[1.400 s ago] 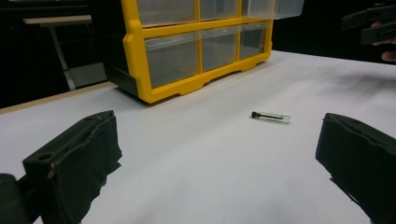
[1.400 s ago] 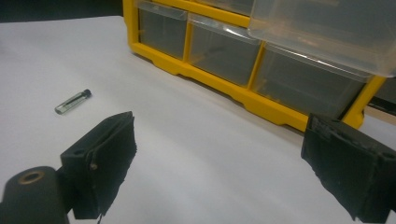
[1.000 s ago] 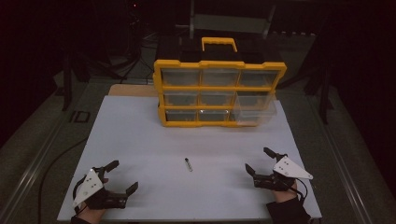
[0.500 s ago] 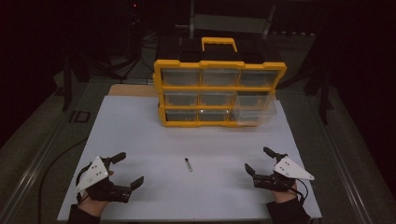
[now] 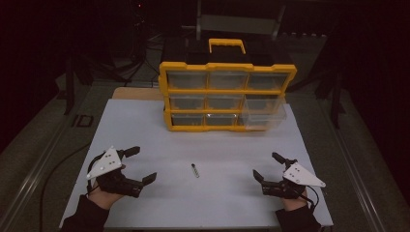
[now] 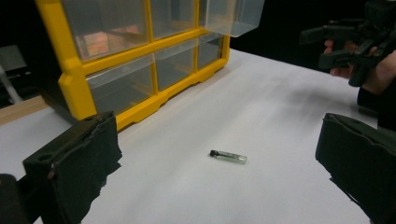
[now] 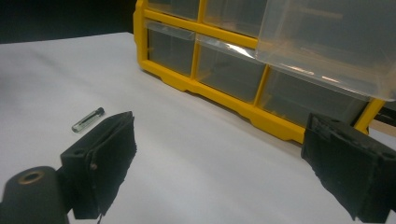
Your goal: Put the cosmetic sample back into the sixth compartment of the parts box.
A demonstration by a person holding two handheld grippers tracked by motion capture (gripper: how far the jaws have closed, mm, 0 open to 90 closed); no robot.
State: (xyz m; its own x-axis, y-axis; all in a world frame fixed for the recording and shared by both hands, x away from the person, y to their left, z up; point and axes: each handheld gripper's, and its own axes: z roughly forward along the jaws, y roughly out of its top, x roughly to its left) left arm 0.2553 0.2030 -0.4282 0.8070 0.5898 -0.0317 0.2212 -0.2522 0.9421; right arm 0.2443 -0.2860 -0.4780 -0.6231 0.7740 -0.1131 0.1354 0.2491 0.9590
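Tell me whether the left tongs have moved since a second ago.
Yes. In the high view the left tongs have shifted right and slightly forward, toward the small vial, which lies unmoved on the white table.

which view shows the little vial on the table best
The left gripper view: the vial lies centred between the open jaws, dark cap and clear body distinct. The right gripper view shows it off-side; the high view, a sliver.
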